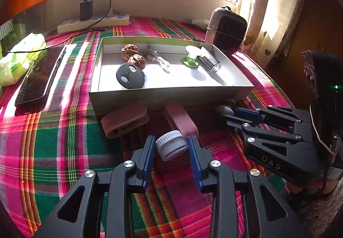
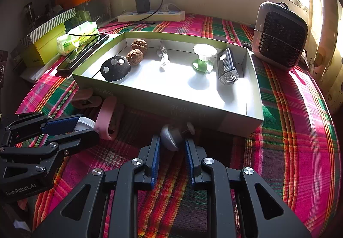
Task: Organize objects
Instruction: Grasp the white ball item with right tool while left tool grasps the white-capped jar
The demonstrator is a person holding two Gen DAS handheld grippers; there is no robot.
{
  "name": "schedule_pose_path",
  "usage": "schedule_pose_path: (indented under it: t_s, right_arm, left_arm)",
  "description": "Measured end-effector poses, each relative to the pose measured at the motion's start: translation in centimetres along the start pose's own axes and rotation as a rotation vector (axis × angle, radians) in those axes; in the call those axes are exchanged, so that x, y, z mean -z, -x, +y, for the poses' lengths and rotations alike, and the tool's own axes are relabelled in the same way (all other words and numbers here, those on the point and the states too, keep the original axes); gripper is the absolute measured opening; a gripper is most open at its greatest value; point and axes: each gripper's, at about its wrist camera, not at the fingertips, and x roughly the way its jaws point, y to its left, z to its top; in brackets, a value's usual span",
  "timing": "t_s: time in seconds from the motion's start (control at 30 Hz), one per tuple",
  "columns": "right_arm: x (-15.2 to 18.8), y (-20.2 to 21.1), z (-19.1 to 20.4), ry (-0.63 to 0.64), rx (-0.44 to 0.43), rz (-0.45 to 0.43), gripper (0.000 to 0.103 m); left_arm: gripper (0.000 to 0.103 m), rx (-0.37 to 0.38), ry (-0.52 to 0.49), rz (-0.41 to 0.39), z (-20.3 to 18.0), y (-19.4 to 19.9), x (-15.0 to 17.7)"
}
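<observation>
While the left gripper (image 1: 171, 145) is closing its jaws around the small white screw-lidded jar (image 1: 170, 144) lying on the plaid-clothed surface (image 1: 64, 141) before the shallow green cardboard box (image 1: 171, 94), and the right gripper (image 2: 172, 148) is bracketing a grey rounded object (image 2: 170, 137), both should be squeezing squarely before lifting.

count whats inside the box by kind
walnuts: 2
black round remote: 1
white cable: 1
green and white spool: 1
small metal grater: 1
total in the box: 6
</observation>
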Motion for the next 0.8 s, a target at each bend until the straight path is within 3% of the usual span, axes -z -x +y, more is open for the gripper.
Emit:
schedule_pose_path:
  t_s: [0.8]
  right_arm:
    - [-0.2,1.0,-0.2,-0.006,-0.005,-0.026,0.022]
  left_arm:
    - [0.030,-0.024,-0.023,-0.024,-0.2,1.3,-0.6]
